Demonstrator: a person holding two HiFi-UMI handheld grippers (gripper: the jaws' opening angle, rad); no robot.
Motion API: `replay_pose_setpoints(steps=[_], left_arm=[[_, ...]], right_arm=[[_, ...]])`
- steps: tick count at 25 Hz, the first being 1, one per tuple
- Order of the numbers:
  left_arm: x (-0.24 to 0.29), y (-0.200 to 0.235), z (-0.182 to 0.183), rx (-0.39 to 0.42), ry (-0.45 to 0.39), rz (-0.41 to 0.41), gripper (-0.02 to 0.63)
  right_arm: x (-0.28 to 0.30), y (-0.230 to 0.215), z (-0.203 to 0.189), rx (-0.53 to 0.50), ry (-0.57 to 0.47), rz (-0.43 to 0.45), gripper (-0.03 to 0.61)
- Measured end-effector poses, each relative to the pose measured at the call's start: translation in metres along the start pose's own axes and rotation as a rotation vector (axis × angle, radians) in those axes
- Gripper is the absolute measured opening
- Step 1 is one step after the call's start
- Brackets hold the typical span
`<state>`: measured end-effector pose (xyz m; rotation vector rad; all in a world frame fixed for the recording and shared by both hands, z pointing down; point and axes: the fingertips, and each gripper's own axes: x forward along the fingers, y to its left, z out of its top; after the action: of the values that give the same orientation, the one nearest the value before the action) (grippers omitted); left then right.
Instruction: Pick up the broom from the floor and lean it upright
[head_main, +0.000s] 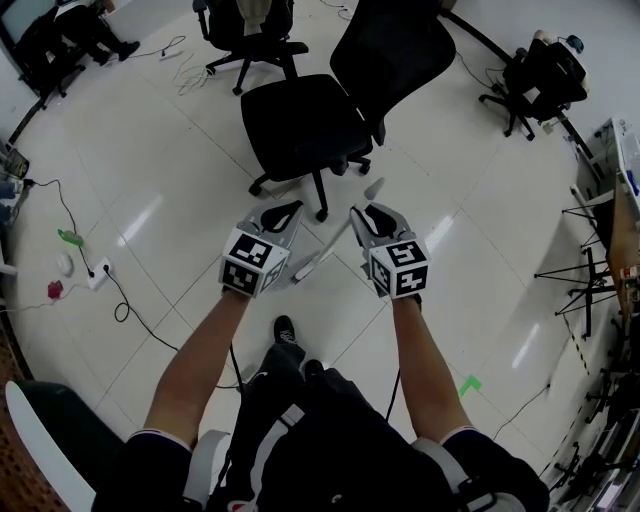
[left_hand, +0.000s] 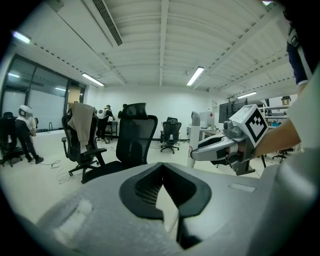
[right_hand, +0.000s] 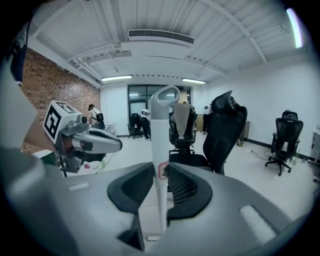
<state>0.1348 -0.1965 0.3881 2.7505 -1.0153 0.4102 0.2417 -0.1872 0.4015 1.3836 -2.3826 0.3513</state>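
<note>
The broom's white handle (right_hand: 159, 145) stands upright between the right gripper's (right_hand: 161, 172) jaws, which are clamped on it. It is held above the floor near a black chair (head_main: 310, 125). The left gripper's (left_hand: 162, 167) jaw tips meet, empty. The broom's head is hard to make out.

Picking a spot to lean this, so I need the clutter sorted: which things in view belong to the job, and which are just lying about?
Job:
broom, its white handle clamped in the right gripper
left gripper, jaws together, beside it

Lying about:
black office chair ahead
power strip
green tape mark
</note>
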Motion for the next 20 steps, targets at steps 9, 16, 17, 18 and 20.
replay_pose_setpoints(steps=[9, 16, 17, 18, 20], left_arm=[[0.055, -0.004, -0.002, -0.011, 0.041, -0.084, 0.000], [0.101, 0.000, -0.003, -0.085, 0.059, -0.004, 0.000], [0.107, 0.002, -0.002, -0.103, 0.061, 0.018, 0.000], [0.114, 0.005, -0.002, -0.114, 0.065, 0.037, 0.000], [0.129, 0.011, -0.001, -0.121, 0.080, 0.069, 0.000]], right_arm=[[0.013, -0.055, -0.006, -0.001, 0.048, -0.072, 0.097], [0.046, -0.100, -0.029, -0.024, 0.136, 0.004, 0.097], [0.052, -0.106, -0.030, -0.030, 0.143, 0.023, 0.097], [0.058, -0.112, -0.029, -0.037, 0.144, 0.040, 0.097], [0.073, -0.125, -0.024, -0.048, 0.139, 0.072, 0.097]])
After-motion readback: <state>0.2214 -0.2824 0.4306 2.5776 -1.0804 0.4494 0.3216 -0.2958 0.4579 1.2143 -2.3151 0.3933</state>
